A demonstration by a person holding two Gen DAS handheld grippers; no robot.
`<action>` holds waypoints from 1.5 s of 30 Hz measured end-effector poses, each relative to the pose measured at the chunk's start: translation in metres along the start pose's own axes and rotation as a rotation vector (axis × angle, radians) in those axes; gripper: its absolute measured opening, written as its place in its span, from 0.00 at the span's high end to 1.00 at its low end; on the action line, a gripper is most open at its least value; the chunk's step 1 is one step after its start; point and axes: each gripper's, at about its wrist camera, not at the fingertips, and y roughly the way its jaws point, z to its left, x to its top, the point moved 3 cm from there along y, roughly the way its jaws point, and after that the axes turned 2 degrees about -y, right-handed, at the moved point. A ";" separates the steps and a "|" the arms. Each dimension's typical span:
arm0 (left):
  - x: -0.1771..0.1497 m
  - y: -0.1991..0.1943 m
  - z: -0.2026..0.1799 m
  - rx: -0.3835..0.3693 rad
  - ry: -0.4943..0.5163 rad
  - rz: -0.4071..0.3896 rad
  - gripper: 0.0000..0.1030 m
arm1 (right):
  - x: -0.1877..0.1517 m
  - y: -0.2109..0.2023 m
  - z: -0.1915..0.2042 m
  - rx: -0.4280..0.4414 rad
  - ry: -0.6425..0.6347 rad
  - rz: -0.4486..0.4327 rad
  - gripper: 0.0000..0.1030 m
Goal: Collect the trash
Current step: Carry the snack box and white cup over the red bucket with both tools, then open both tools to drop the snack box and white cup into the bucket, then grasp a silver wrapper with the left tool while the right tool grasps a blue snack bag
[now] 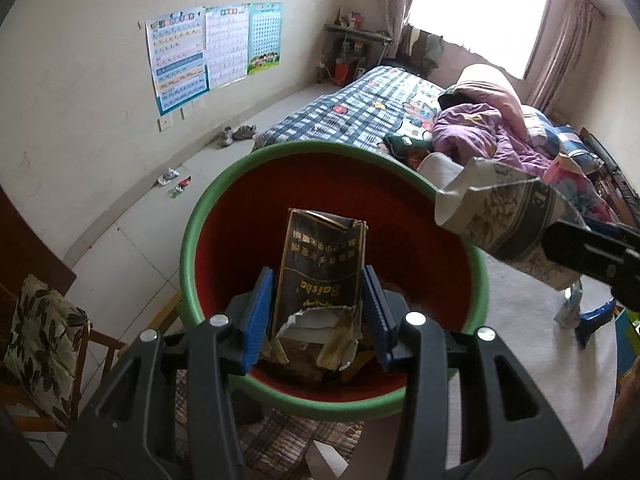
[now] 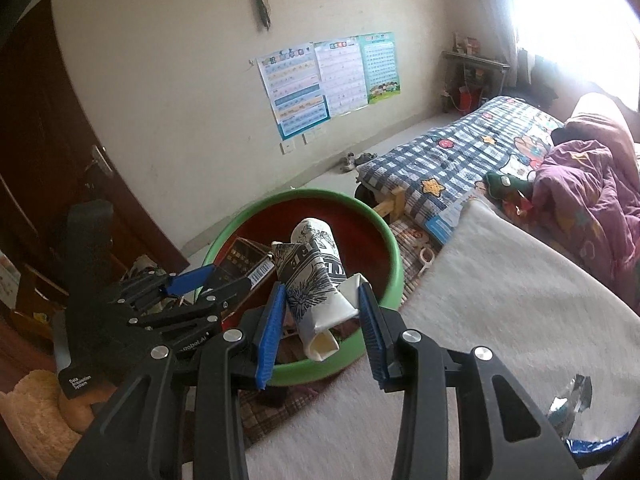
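Note:
A round bin [image 1: 192, 240] with a green rim and red inside stands on the floor; it also shows in the right wrist view [image 2: 384, 236]. My left gripper [image 1: 318, 300] is shut on a torn black and gold carton [image 1: 320, 264], held over the bin's inside. My right gripper [image 2: 322, 308] is shut on a crumpled grey printed paper carton [image 2: 316, 276], held above the bin's near rim. That carton shows at the right in the left wrist view [image 1: 508, 216]. The left gripper and its black carton [image 2: 248, 260] show at the left in the right wrist view.
A white fluffy rug [image 2: 500, 300] lies to the right of the bin, with a foil wrapper [image 2: 572, 400] on it. A bed [image 1: 360, 116] with a checked cover stands behind. Small wrappers [image 1: 174, 182] lie on the floor by the wall. A cushioned chair [image 1: 44, 340] stands left.

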 end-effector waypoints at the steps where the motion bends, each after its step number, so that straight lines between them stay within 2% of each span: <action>1: 0.000 0.002 0.001 0.002 -0.001 0.004 0.59 | 0.001 0.004 0.000 0.003 0.003 0.005 0.65; 15: 0.001 0.019 0.005 0.023 -0.013 0.049 0.59 | 0.008 0.039 -0.001 0.039 0.014 0.055 0.65; 32: -0.001 0.027 0.006 0.045 -0.022 0.068 0.58 | 0.019 0.051 0.001 0.063 0.051 0.052 0.64; 34: -0.001 0.029 0.006 0.058 -0.021 0.069 0.54 | 0.021 0.050 0.001 0.060 0.061 0.043 0.57; 35: -0.001 0.029 0.006 0.064 -0.023 0.070 0.47 | 0.020 0.050 0.000 0.058 0.068 0.038 0.42; 36: -0.001 0.029 0.006 0.065 -0.026 0.068 0.41 | 0.021 0.048 -0.002 0.060 0.079 0.027 0.36; 40: -0.002 0.025 0.007 0.066 -0.032 0.055 0.38 | 0.019 0.039 -0.008 0.059 0.108 0.016 0.35; 42: -0.003 0.022 0.005 0.062 -0.031 0.051 0.37 | 0.015 0.029 -0.013 0.054 0.123 0.003 0.30; 45: -0.002 0.013 0.000 0.050 -0.020 0.019 0.36 | 0.000 0.007 -0.031 -0.003 0.151 -0.025 0.24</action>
